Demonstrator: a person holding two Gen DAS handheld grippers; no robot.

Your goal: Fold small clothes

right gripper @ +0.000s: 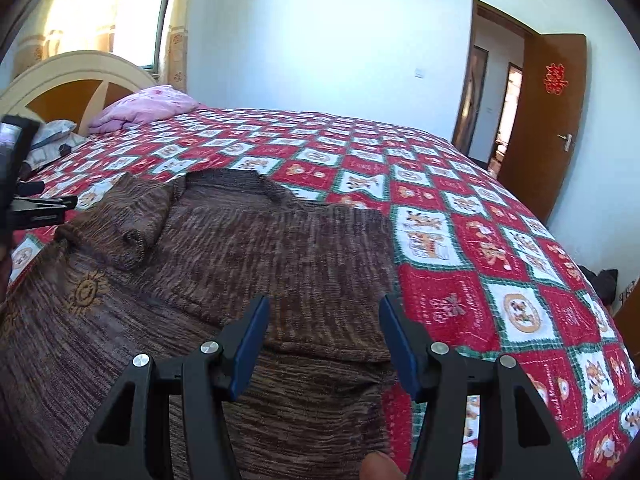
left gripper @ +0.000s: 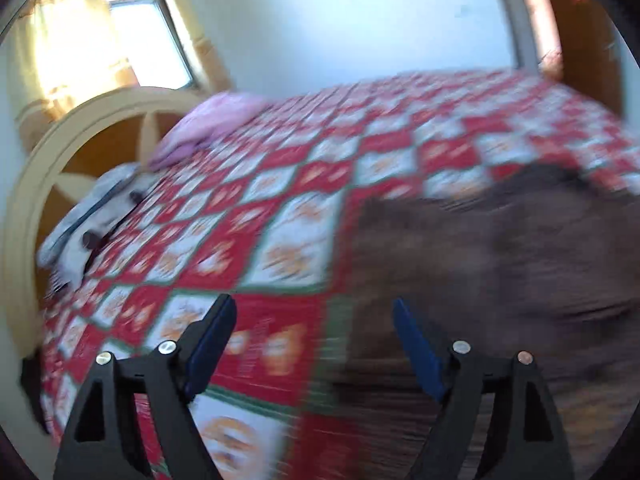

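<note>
- On the bed (right gripper: 460,208), under a red, white and green checked quilt (right gripper: 500,280): 1 brown knitted sweater (right gripper: 248,264), spread flat.
- Brown sweater: on the near left part of the quilt in the right wrist view, with 1 sleeve (right gripper: 132,216) folded in across the chest.
- Near the folded sleeve, on the brown knit: 1 small gold sun shape (right gripper: 86,288).
- Neck of the sweater (right gripper: 236,178): at the far end, toward the wall.
- Right gripper (right gripper: 324,340): just over the near part of the sweater, blue fingers (right gripper: 252,344) apart, nothing pinched between them.
- Right edge of the sweater: close under the right blue finger, quilt squares just past it.
- Left gripper (left gripper: 314,344): over the left edge of the sweater, fingers wide apart, nothing between them but quilt and knit below.
- Left wrist view: very blurred, sweater (left gripper: 500,280) only a brown patch on the right side.
- Same left gripper in the right wrist view: a black shape (right gripper: 24,184) at the far left, beside the sweater's left shoulder.
- Far from the sweater, at the head of the bed: 1 pink pillow (right gripper: 148,108) and 1 pale headboard (right gripper: 76,68).
- Beside the pink pillow: a grey and white bundle (right gripper: 54,132), too small to tell more.
- Across the bed from the sweater: 1 brown door (right gripper: 552,120), open, with 1 red paper sign (right gripper: 555,78) on it.
- Behind the headboard: a bright window (right gripper: 140,20) with pale curtains (right gripper: 178,32).
- Bottom edge, below the sweater: a bit of a finger (right gripper: 380,466) of the person.
</note>
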